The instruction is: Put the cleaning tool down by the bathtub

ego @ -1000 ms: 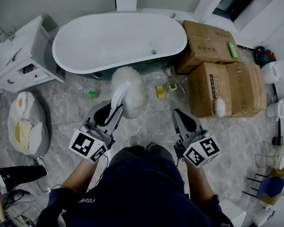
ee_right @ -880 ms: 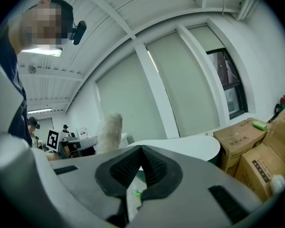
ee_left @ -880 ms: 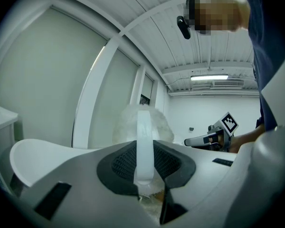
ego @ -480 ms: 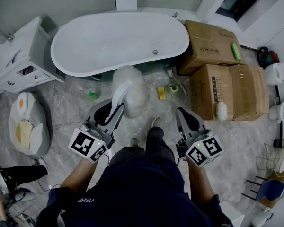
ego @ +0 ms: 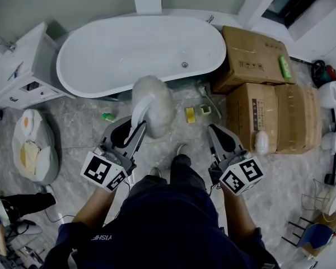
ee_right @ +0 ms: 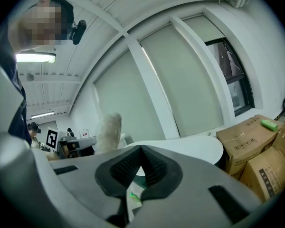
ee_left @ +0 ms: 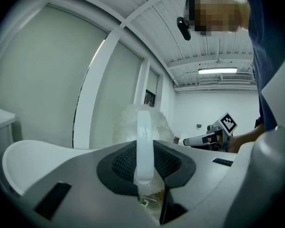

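Note:
The cleaning tool is a fluffy white duster (ego: 152, 97) on a white handle (ego: 139, 118). My left gripper (ego: 134, 132) is shut on that handle, and the head sticks out over the marble floor just short of the white bathtub (ego: 140, 49). In the left gripper view the handle (ee_left: 144, 146) stands upright between the dark pads, with the fluffy head (ee_left: 126, 122) behind it and the bathtub (ee_left: 23, 156) to the left. My right gripper (ego: 215, 132) is level with the left one, jaws together and nothing in them; its pads meet at the tip (ee_right: 141, 152).
Two cardboard boxes (ego: 252, 49) (ego: 269, 108) stand right of the tub, a white bottle (ego: 261, 142) in front of them. A white cabinet (ego: 17, 72) is at the left, a cushion (ego: 33, 147) below it. Small yellow and green items (ego: 189, 112) (ego: 108, 116) lie on the floor by the tub.
The person has stepped toward the bathtub, one foot forward. Both grippers travelled with the body; the duster head now reaches the tub's near edge. Both grips look the same.

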